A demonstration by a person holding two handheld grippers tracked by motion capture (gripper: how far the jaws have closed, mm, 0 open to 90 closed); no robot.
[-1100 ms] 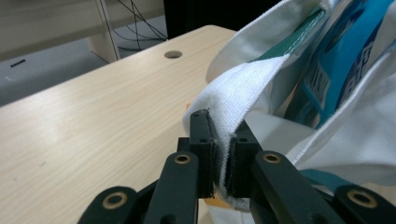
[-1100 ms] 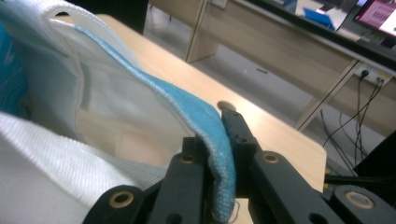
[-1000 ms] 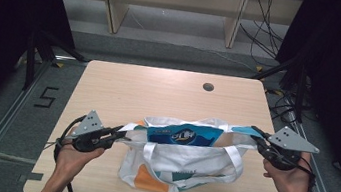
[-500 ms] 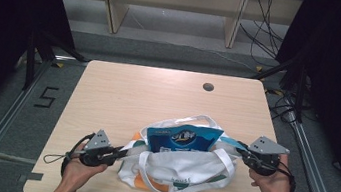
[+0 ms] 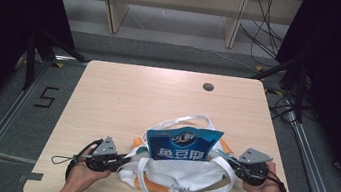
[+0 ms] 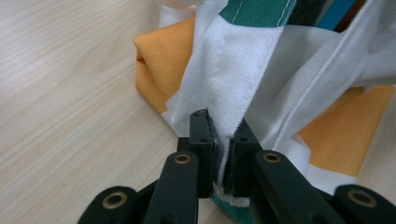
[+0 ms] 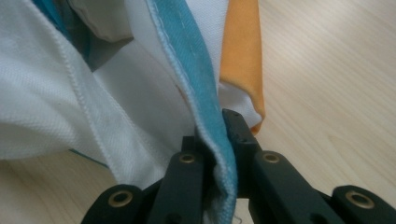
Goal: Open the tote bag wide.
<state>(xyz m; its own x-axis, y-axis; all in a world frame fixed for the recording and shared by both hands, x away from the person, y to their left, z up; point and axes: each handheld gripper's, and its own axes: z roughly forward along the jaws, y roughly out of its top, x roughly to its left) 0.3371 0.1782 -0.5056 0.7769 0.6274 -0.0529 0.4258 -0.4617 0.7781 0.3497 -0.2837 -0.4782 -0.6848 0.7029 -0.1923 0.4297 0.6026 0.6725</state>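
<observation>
Right now I have the left gripper [image 6: 219, 161] and right gripper [image 7: 217, 140] each pinching an opposite rim of the white, orange and teal fabric tote bag [image 5: 182, 176] at the wooden table's [image 5: 122, 99] near edge, seemingly holding its mouth around the blue snack packet [image 5: 182, 145], so next I'd judge an even pull apart.

Left tongs [image 6: 223, 154] — black jaws pinched on a white stitched strap [image 6: 224, 88] of a cloth bag. Orange fabric [image 6: 161, 60] and a green band [image 6: 254, 11] behind — pale wood desk [image 6: 65, 93] beneath.
</observation>
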